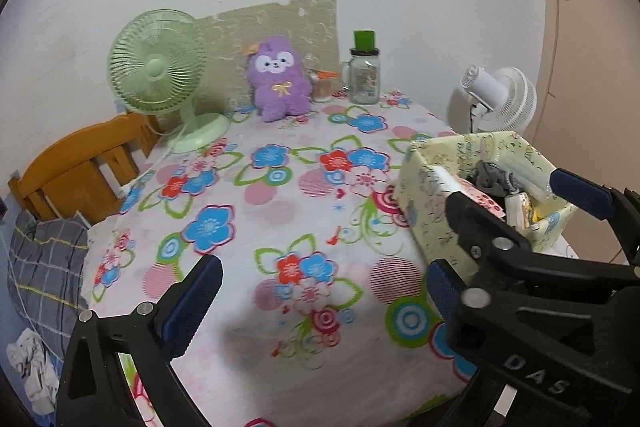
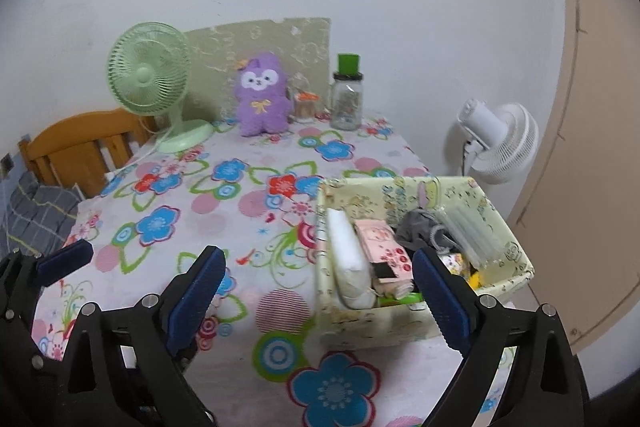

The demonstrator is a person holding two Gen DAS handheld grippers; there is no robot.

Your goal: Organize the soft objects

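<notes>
Fingers wide and empty, plush across the cloth

Plush is the likely next thing to gather, to my eye: a purple fluffy stuffed animal with a white face and yellow bow [image 1: 279, 83] sits upright at the far edge of the flower-printed tabletop [image 1: 248, 227], leaning toward the wall. It lies straight ahead of both tools and well apart from them, its long axis vertical. The left gripper [image 1: 320, 301] has its blue-padded fingers [image 1: 192, 303] spread wide with nothing between them; the right gripper [image 2: 320, 301] is spread just as wide and equally empty. Neither looks clearly nearer the toy.

The pale yellow printed fabric storage box [image 2: 404, 327] stands at the near right corner, just beside the right gripper, already holding a grey cloth bundle [image 2: 416, 231], a white pad and a pink packet.

Flanking the plush are a mint-green desk fan [image 1: 160, 75] on its left and a clear glass jar with a green cap [image 1: 364, 75] on its right, with a small container between. A reach must pass between these; the jar seems the easier one to knock.
</notes>
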